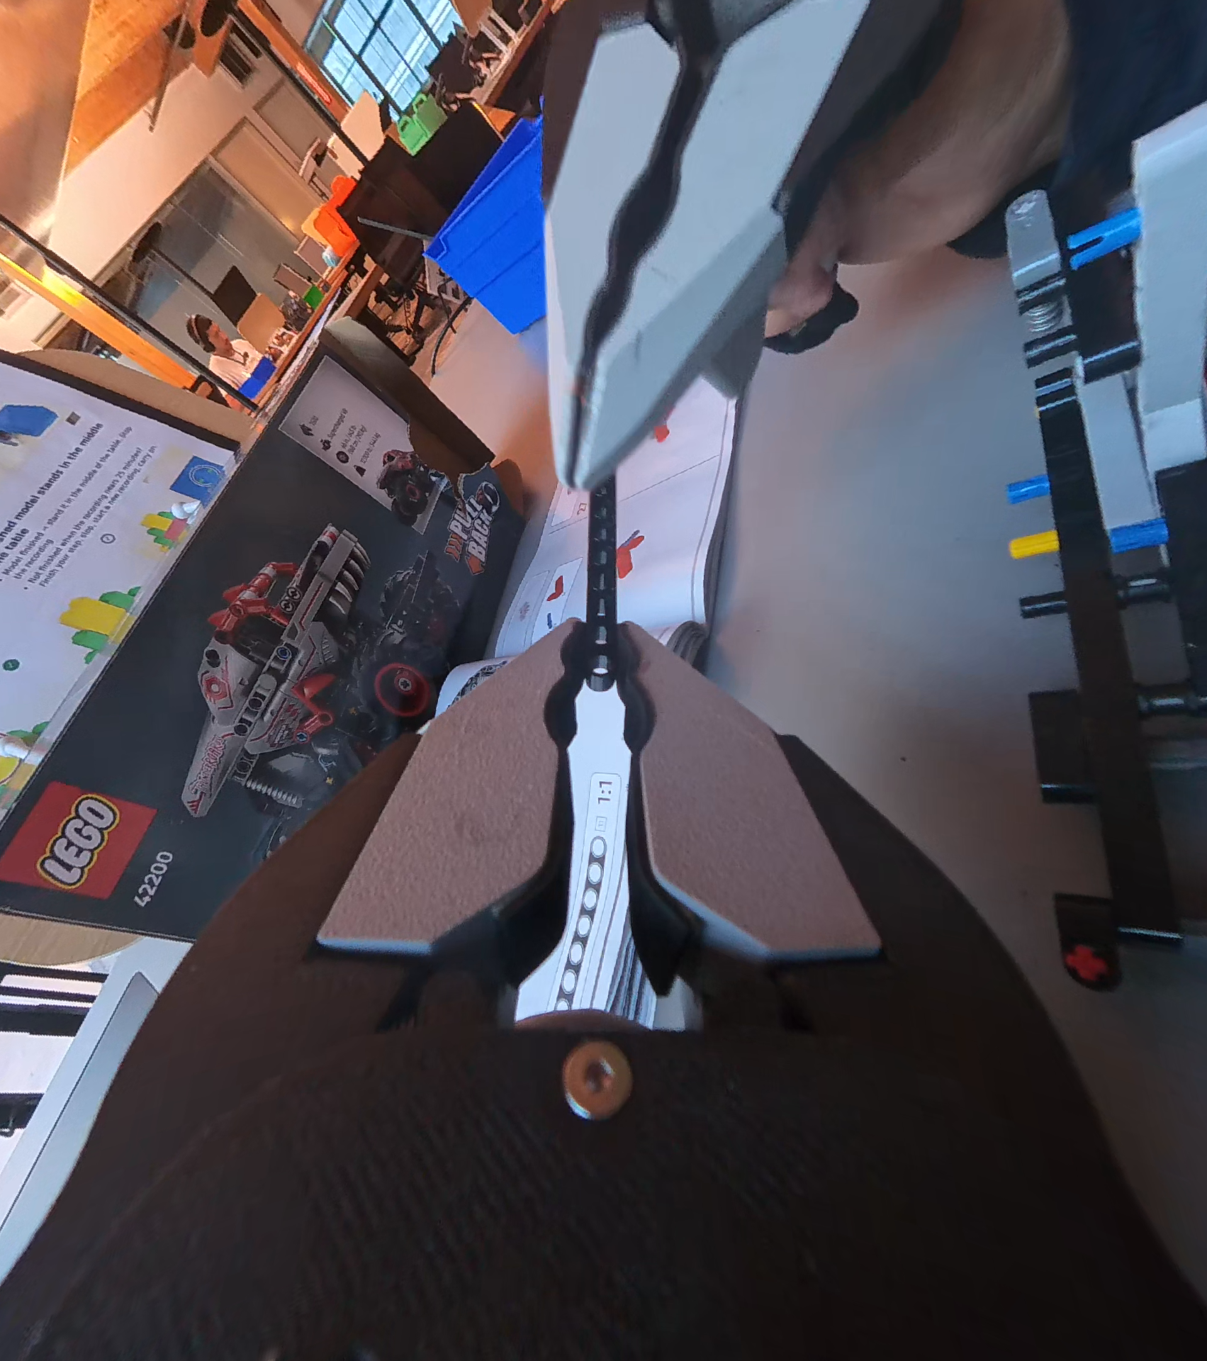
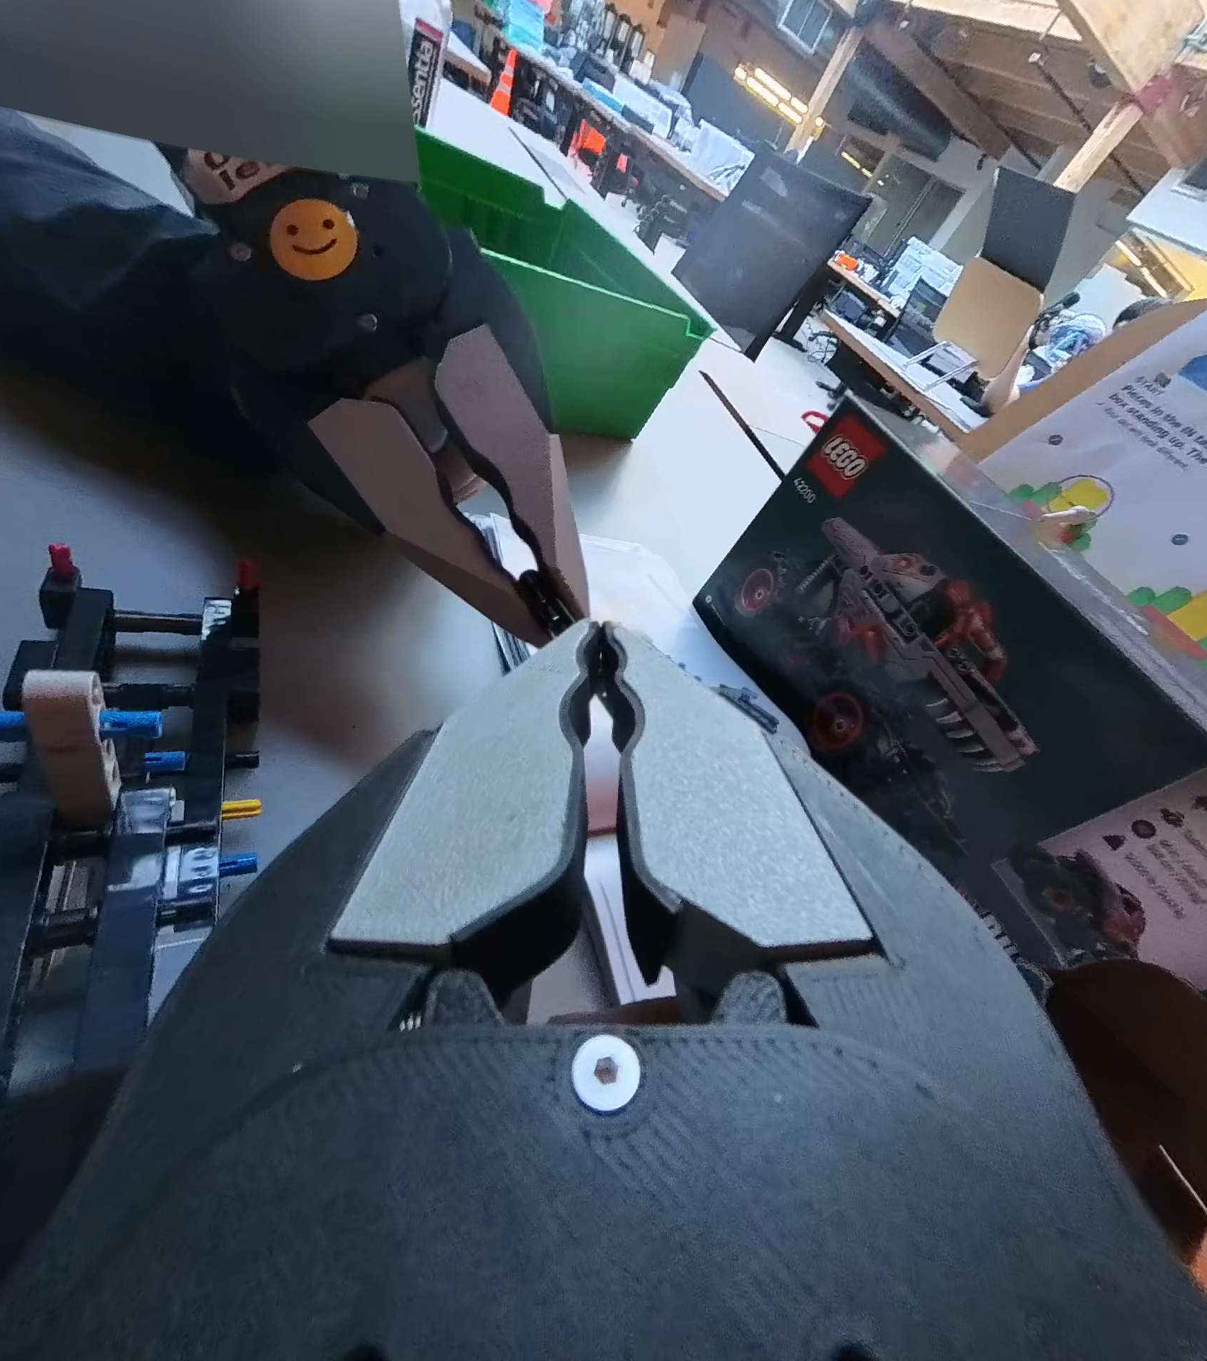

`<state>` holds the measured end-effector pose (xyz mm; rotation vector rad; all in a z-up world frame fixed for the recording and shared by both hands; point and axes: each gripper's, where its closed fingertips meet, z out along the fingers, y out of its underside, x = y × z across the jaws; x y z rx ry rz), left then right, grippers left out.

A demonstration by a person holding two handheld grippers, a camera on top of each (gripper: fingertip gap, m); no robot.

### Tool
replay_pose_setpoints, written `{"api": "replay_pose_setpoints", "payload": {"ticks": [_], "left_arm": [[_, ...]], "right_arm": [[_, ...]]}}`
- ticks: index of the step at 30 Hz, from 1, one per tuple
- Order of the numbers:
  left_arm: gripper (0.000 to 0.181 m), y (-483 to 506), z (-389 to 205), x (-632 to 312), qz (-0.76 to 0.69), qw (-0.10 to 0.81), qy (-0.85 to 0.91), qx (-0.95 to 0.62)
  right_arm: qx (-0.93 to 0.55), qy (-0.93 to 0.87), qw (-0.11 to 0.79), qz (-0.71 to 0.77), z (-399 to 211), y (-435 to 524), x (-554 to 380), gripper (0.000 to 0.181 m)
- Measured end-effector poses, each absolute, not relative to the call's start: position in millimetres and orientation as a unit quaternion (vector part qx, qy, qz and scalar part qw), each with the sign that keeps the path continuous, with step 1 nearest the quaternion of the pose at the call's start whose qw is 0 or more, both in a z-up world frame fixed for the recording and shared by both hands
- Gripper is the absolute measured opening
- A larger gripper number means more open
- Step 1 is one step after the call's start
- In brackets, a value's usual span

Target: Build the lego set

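Green bin (image 2: 585, 309) only behind right hand-held gripper (image 2: 600, 633)

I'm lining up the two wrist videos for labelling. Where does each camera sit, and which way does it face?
Left wrist view: rides the left gripper, looking along its fingers at the thin black holed beam it pinches; the right gripper holds the far end.
Right wrist view: rides the right gripper, facing the left gripper and a dark sleeve.
Shared: beam, dark printed set box, black half-built frame.
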<state>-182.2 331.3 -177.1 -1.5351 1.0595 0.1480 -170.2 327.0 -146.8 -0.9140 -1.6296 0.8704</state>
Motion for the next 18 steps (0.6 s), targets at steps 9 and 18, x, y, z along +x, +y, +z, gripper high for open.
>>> {"api": "replay_pose_setpoints", "payload": {"ticks": [9,18], "left_arm": [[0.004,331,-178,-180,0.068,0.59,0.461,-0.659],[0.004,330,-178,-180,0.072,0.59,0.463,-0.658]], "right_arm": [[-0.366,-0.706,0.511,0.326,-160,321,-174,0.0],[-0.364,-0.712,0.512,0.314,-163,321,-176,0.0]]}}
